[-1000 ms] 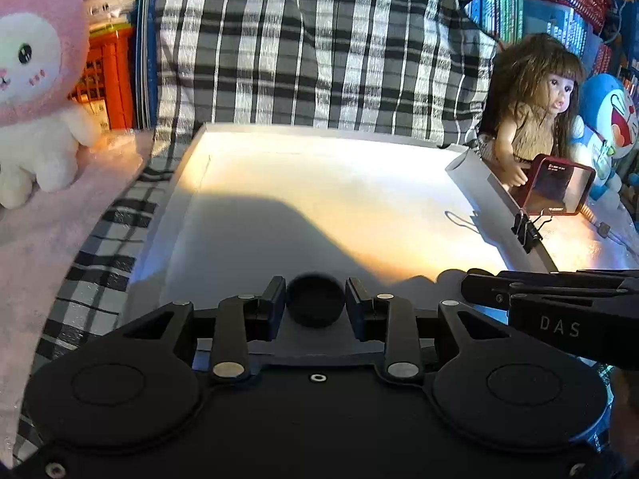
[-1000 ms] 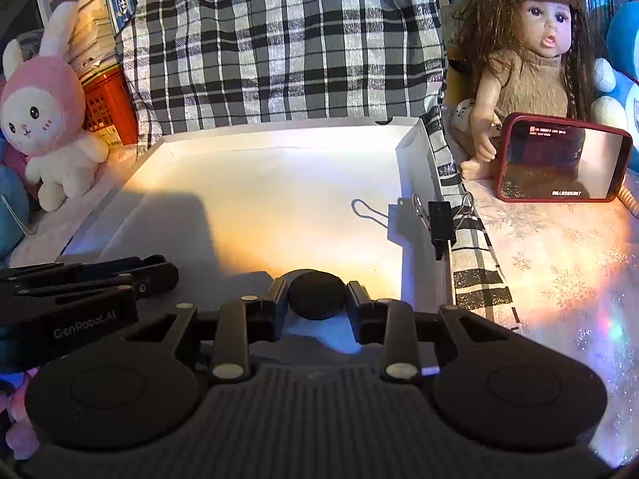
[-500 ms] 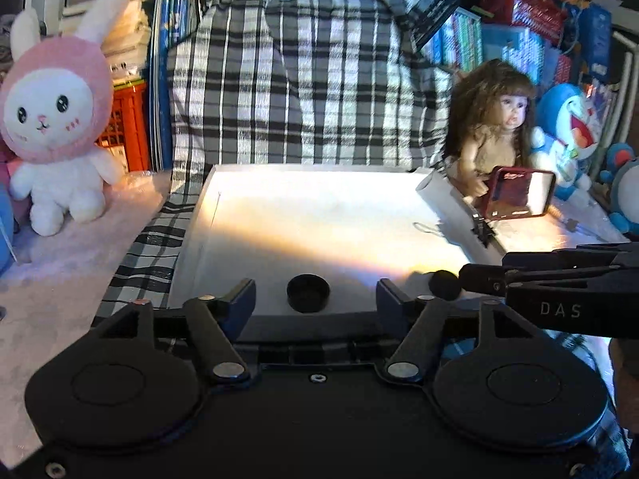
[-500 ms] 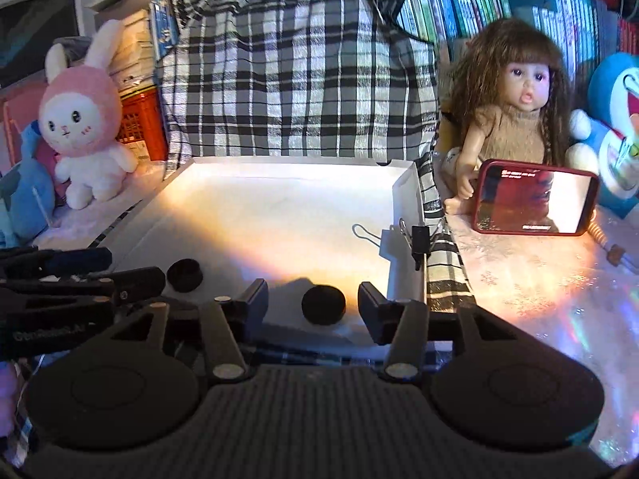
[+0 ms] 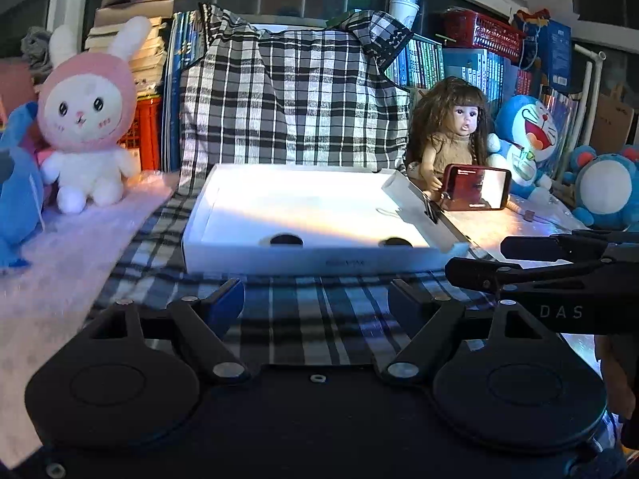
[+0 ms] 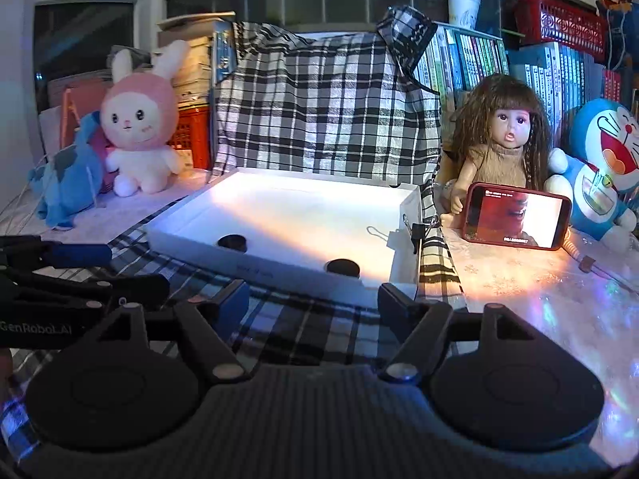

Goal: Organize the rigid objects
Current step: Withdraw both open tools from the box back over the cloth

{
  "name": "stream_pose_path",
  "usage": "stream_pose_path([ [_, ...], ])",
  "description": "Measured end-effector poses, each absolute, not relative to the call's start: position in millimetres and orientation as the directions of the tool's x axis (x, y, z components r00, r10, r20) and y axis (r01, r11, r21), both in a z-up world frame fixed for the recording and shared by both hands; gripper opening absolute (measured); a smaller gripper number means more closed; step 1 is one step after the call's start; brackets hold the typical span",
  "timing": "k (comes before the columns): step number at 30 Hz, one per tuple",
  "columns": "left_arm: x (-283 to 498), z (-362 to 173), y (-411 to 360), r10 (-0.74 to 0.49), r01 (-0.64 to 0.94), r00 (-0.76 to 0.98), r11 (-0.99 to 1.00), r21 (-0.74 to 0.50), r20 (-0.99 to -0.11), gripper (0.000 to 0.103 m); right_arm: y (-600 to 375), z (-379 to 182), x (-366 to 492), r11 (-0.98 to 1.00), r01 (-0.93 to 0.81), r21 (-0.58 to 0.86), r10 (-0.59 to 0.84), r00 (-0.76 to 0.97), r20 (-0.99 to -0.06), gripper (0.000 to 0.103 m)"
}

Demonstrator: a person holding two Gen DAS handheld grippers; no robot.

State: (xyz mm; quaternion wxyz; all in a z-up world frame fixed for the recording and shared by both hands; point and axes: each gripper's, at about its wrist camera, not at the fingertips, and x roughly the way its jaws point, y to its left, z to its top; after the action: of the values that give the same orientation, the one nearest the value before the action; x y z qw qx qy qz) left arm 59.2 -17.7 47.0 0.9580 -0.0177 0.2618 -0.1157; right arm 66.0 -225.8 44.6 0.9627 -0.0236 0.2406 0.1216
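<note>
1. Two dark round pucks lie inside the white tray (image 6: 191,235), both close behind its near wall: the left puck (image 6: 232,242) toward the tray's left end and the right puck (image 6: 342,267) toward its right end, well apart from each other. In the left wrist view they show as the same left puck (image 5: 286,240) and right puck (image 5: 395,242), half hidden behind the near wall of the white tray (image 5: 319,261).
2. Judged from this, the placing looks done: both pucks rest in the tray and no other loose rigid piece is visible on the cloth in front of it. Whether more items wait out of view cannot be told.
3. The left gripper (image 5: 315,305) hangs in front of the tray's near wall with its jaws spread wide and nothing between them; the left puck lies beyond it, inside the tray.
4. The right gripper (image 6: 313,299) is likewise wide apart and empty, in front of the tray's near right corner, with the right puck just past the wall ahead of it.
5. A black binder clip (image 6: 415,233) grips the tray's right wall.
6. Under the tray lies a checked cloth (image 6: 311,331). To the tray's right a red-cased phone (image 6: 517,221) leans against a doll (image 6: 501,147); to its left sits a pink rabbit plush (image 6: 139,127).
</note>
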Motion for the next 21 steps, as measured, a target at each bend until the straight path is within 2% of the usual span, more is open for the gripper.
stream_pose_path([
  [21,-10,20,-4,-0.196,0.205,0.857,0.978,-0.033,-0.477,0.080,-220,24,-7,0.962,-0.271,-0.040,0.230,0.877,-0.422,0.086],
])
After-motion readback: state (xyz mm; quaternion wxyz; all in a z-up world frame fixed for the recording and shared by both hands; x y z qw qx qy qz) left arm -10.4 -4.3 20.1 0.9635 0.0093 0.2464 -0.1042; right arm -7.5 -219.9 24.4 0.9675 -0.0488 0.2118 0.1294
